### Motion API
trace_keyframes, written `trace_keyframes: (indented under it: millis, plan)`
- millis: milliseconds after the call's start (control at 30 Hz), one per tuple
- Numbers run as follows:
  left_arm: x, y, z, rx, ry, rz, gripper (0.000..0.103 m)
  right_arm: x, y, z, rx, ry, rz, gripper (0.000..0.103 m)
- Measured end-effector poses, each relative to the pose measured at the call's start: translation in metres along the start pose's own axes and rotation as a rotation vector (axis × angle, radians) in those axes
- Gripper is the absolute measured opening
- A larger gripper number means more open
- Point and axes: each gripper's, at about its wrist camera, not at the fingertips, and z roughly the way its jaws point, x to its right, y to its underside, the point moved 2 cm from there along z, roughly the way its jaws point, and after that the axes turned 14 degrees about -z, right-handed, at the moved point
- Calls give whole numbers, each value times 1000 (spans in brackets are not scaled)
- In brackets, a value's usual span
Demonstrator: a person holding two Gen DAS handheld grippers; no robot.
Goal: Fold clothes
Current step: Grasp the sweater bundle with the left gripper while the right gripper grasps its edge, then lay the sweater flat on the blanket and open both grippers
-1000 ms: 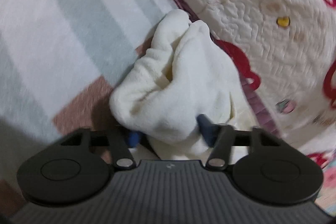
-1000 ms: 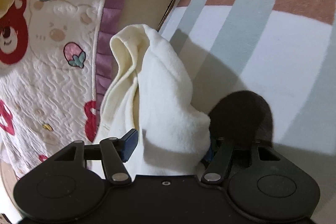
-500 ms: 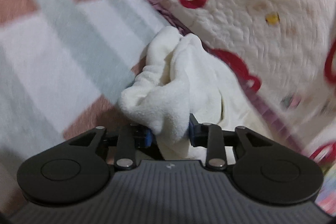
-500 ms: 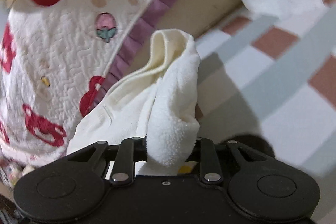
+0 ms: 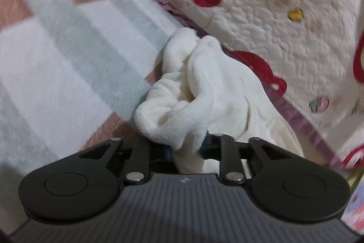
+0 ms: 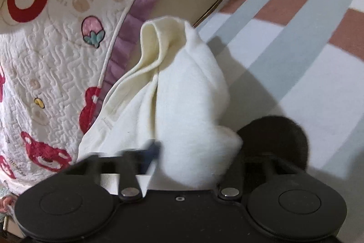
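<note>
Half a second ago the right tongs (image 6: 195, 152) were pinched tight on a narrow tuft of the cream-white fleecy garment (image 6: 182, 106); now their jaws stand wider apart, the blue-padded finger (image 6: 151, 149) blurred and clear of the cloth on one side, while a fat bulge of fleece still sits between them, so I cannot tell whether they still hold it. On the left, the left tongs (image 5: 185, 147) remain closed on a bunched fold of the same garment (image 5: 193, 92), the cloth squeezed between the two black fingers and hanging down past them. From that grip the garment rises in a crumpled ridge, lifted off the plush rug with white, grey-green and brick-red blocks (image 5: 68, 56) that lies to its left in the left wrist view. On the garment's other side, touching its trailing edge, hangs the white quilted bedspread printed with red bears and trimmed in purple ruffle (image 5: 295, 38). In the right wrist view the bedspread (image 6: 45, 60) is left of the garment and the rug (image 6: 295, 60) right of it, with the garment's smoother cream hem (image 6: 150, 38) folded over at the top.
</note>
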Motion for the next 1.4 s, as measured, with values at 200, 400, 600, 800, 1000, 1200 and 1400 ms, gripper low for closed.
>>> trace_keyframes:
  millis: [200,400,600,800,1000,1200,1400]
  plan:
    - [22,9,-48,58,-28,84,14,-34,-33,-44,28,-113,-138,25]
    - [18,17,-73,39,-87,65,14,-39,-15,-80,-187,-106,-304,23]
    - [14,26,-98,19,-146,47,13,-20,14,-82,-176,-76,-291,23]
    - [0,36,-105,-48,-236,11,15,-49,-5,-114,-100,-95,-438,23]
    - [-10,42,-98,-94,-288,2,19,-19,30,-95,-185,13,-430,24]
    - [-11,46,-101,-83,-297,5,21,-20,29,-100,-188,8,-469,26]
    - [-5,42,-113,-27,-351,28,31,-24,33,-99,-213,73,-564,37]
